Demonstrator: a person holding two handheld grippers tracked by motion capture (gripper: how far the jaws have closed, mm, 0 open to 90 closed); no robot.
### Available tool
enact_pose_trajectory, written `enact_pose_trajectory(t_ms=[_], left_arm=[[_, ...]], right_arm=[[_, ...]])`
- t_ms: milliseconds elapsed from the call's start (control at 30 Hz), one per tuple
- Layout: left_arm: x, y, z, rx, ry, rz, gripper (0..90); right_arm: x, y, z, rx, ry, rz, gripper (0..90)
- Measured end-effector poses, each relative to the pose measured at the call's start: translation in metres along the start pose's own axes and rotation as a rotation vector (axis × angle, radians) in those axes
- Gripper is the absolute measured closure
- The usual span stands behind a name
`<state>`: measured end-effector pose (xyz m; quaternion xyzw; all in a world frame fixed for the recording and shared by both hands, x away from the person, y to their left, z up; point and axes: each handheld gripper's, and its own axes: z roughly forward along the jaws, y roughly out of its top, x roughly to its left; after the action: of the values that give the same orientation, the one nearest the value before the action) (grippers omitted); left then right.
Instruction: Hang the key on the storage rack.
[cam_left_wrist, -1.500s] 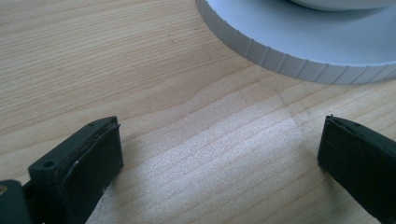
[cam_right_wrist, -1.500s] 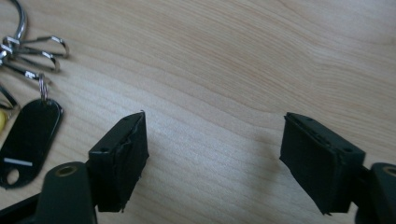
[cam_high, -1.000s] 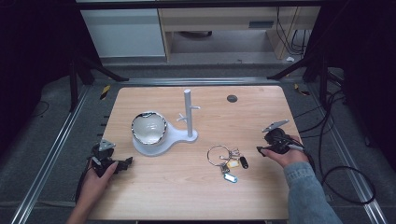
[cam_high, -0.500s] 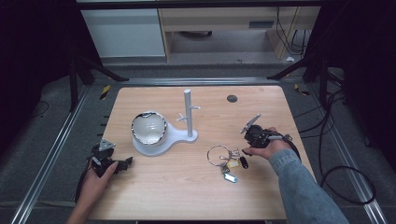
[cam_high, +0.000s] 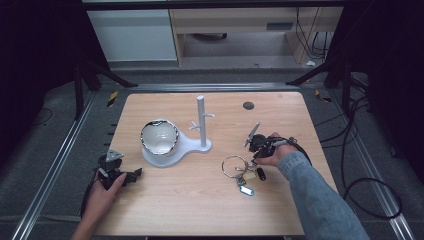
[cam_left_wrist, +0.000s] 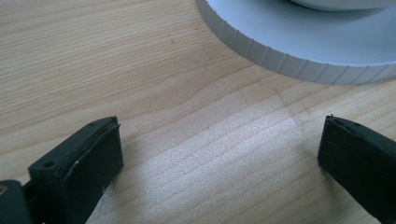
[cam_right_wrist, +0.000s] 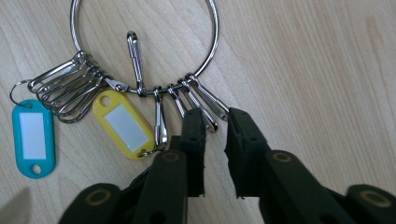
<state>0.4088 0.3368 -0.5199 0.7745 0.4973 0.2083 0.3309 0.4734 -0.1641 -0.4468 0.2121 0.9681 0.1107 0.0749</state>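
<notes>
The left gripper (cam_high: 131, 175) lies low on the wooden table (cam_high: 200, 210) near its front left corner, held by the left hand (cam_high: 102, 192), its jaws released and standing wide apart over bare wood. In the left gripper view the ribbed rim of the white stand base (cam_left_wrist: 299, 51) sits just beyond those jaws, apart from them.

Toward the front right of the table, the key ring (cam_high: 235, 166) lies flat on the wood. Clips hang bunched along its lower arc, with a yellow tag (cam_right_wrist: 125, 125) and a blue tag (cam_right_wrist: 32, 137) fanned out to one side in the right gripper view. The right gripper (cam_right_wrist: 215, 122) is down at the ring's clip side, held by the right hand (cam_high: 272, 154) in a denim sleeve (cam_high: 320, 200). Its jaws have just been closing and now stand narrow, with a small gap left; one clip (cam_right_wrist: 210, 103) reaches toward that gap at the tips, and I cannot tell whether the pads press on it.

Farther back, left of the table's middle, a white bowl (cam_high: 159, 137) rests on the round base of the white stand (cam_high: 201, 122), whose upright post with short pegs rises behind it. Near the back right edge a small dark disc (cam_high: 248, 105) lies in the tabletop
</notes>
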Motion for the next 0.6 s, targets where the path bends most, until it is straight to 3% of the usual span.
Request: enact_pose_trajectory(t_ms=[233,367,600], left_arm=[[0.000,0.000,0.000,0.000,0.000,0.000,0.0],[0.000,0.000,0.000,0.000,0.000,0.000,0.0],[0.000,0.000,0.000,0.001,0.000,0.001,0.0]], right_arm=[[-0.002,0.006,0.006,0.054,0.010,-0.058,81.4],[-0.003,0.008,0.009,0.080,0.007,-0.073,81.5],[0.002,0.009,0.012,0.107,0.041,-0.089,85.4]])
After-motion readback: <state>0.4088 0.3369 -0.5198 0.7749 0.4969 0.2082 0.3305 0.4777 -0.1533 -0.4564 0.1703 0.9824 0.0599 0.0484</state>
